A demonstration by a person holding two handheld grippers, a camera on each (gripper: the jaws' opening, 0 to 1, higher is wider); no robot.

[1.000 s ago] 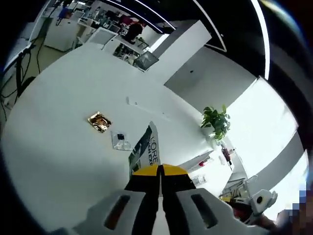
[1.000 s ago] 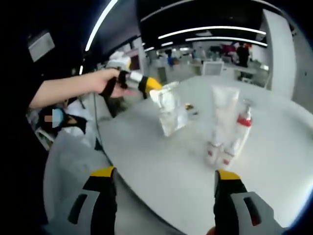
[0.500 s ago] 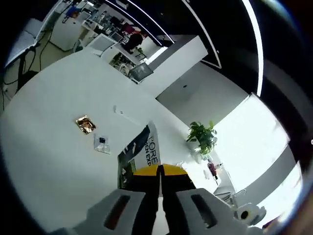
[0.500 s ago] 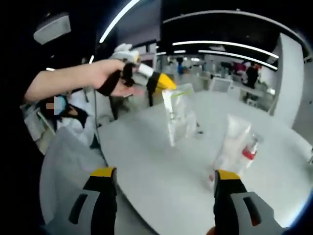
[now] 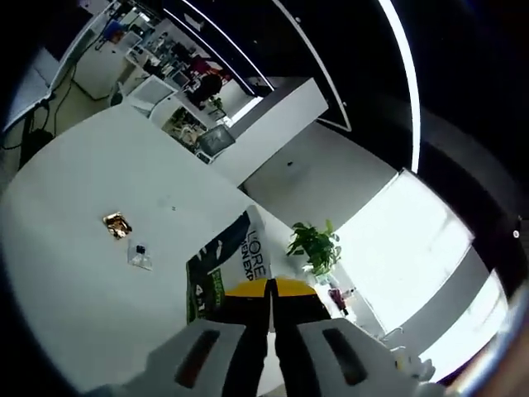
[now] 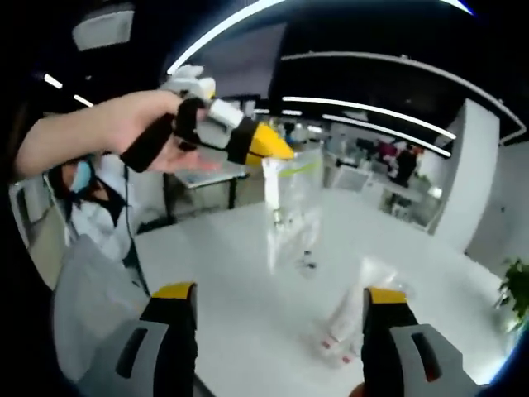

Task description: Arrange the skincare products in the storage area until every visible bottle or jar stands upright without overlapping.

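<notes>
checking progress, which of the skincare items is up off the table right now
The clear sachet pack printed with L'Oreal lettering: the left gripper pinches its top and it hangs in the air. The tubes stay on the table.

I take this for a big open-plan office or lab hall. A wide white surface (image 5: 74, 298) fills the foreground, long strip lights (image 5: 401, 74) run across a dark ceiling, desks with monitors (image 5: 213, 139) stand behind, a potted plant (image 5: 314, 246) sits by a bright window (image 5: 405, 248), and people (image 6: 403, 164) stand far off.

"L'ORE… EXP…" (cut off) on sachet (image 5: 235, 266)
</notes>
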